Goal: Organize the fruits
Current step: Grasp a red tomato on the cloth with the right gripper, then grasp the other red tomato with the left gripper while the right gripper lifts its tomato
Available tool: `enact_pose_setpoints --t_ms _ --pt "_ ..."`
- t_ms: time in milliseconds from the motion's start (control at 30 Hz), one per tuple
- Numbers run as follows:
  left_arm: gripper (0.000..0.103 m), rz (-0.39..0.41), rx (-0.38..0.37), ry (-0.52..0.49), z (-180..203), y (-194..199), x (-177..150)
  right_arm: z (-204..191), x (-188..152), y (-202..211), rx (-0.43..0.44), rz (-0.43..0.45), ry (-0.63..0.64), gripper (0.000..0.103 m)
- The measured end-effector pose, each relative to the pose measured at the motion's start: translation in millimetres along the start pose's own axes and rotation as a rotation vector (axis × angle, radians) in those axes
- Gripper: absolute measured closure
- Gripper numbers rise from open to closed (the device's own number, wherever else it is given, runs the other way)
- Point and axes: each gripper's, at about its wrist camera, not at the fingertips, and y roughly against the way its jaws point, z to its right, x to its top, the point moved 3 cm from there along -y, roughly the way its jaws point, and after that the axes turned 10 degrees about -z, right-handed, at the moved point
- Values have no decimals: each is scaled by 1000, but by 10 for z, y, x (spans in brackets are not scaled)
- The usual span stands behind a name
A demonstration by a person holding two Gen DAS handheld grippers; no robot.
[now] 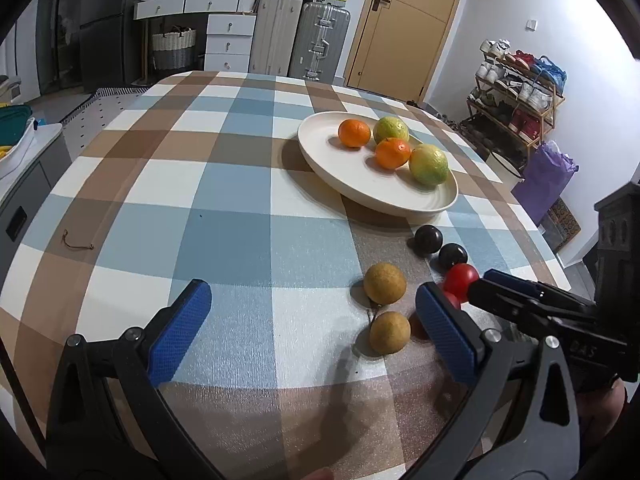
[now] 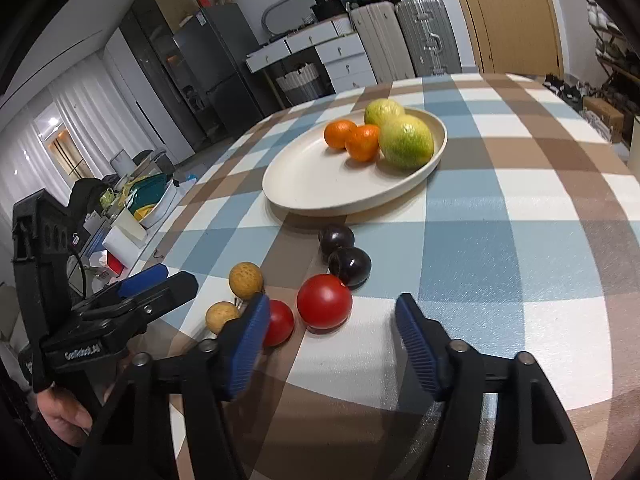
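A cream plate (image 1: 400, 196) (image 2: 312, 184) on the checked table holds two oranges (image 1: 354, 133) (image 2: 362, 142) and two green-yellow fruits (image 1: 429, 164) (image 2: 406, 142). In front of it on the cloth lie two dark plums (image 1: 428, 239) (image 2: 349, 263), two red tomatoes (image 2: 324, 301) (image 1: 461, 279) and two tan round fruits (image 1: 385, 283) (image 2: 245, 280). My left gripper (image 1: 312, 328) is open and empty, low over the table left of the tan fruits. My right gripper (image 2: 330, 340) is open and empty, just in front of the bigger tomato.
The checked tablecloth (image 1: 224, 200) covers a round table. Behind it stand suitcases (image 1: 316, 40), white drawers (image 1: 230, 40) and a door (image 1: 404, 24). A shoe rack (image 1: 516, 92) stands at the right. A cluttered counter (image 2: 132, 208) lies left of the table.
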Motion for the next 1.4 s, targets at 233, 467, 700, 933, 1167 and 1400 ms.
enact_pose_setpoints --t_ms 233,467,700,933,1167,1400 --pt "1 9 -23 14 -41 10 -11 -38 31 -73 17 -25 4 50" --pt "1 10 -43 37 -83 6 -20 -22 44 -90 54 -26 -9 73" --pt "1 14 -43 24 -64 1 -25 -29 33 -89 60 -23 -12 74" --pt "1 45 -15 18 -44 49 -35 40 28 29 113 33 -38 74" --pt "1 33 -3 -45 75 44 -34 51 26 167 148 100 -34 74" --pt "2 -6 -93 -141 391 52 -61 67 -5 265 162 128 -25 74"
